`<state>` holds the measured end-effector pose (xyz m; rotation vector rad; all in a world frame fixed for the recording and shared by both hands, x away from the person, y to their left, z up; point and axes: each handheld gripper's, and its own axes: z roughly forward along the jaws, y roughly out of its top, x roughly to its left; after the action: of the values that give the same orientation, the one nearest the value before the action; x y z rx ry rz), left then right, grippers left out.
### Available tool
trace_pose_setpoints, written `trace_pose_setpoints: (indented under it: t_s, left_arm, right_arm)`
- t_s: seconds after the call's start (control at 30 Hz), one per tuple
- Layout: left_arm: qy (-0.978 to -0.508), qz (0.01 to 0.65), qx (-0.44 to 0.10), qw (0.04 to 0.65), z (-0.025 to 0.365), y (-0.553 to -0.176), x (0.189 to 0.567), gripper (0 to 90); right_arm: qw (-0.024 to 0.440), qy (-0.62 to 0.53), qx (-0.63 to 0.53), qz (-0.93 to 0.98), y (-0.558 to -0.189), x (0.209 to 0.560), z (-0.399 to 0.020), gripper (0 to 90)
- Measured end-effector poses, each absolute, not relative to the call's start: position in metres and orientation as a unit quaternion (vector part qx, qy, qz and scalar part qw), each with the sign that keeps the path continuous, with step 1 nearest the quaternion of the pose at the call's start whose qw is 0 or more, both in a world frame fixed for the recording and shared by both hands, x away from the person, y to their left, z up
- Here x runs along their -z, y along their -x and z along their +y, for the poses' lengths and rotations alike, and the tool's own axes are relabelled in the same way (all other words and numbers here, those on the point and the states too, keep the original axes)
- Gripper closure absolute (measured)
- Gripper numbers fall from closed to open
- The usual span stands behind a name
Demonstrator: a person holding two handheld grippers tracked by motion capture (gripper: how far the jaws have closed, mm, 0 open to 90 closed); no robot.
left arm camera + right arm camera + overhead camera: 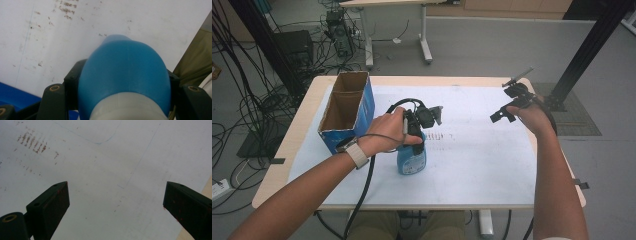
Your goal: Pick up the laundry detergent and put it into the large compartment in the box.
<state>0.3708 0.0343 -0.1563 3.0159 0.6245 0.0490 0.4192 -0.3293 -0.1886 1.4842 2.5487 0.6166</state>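
Now the left hand-held gripper [418, 131] is clenched on the blue bottle [412, 159], just right of the cardboard box [348, 111]; lift it straight, keeping it upright. The right hand-held gripper [507, 111] hangs released, far right of the box.

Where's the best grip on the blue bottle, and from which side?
Grip the blue bottle at its narrowing shoulder just below the white cap, coming from above with fingers on opposite sides. It stands upright on the white sheet, and the shoulder is slimmer than the body, so it fits between them. The left gripper is already shut there.
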Motion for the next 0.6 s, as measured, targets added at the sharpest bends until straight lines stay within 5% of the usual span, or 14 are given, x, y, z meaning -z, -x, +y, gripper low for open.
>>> trace_pose_setpoints:
  t_s: [0.6]
  left_arm:
    - [-0.978, 0.205, -0.015, 0.029, 0.0334, -0.3712, 0.1563, 37.9]
  right_arm:
    - [0.064, -0.492, -0.203, 0.844, -0.4199, 0.1888, -0.3293, 6.7]
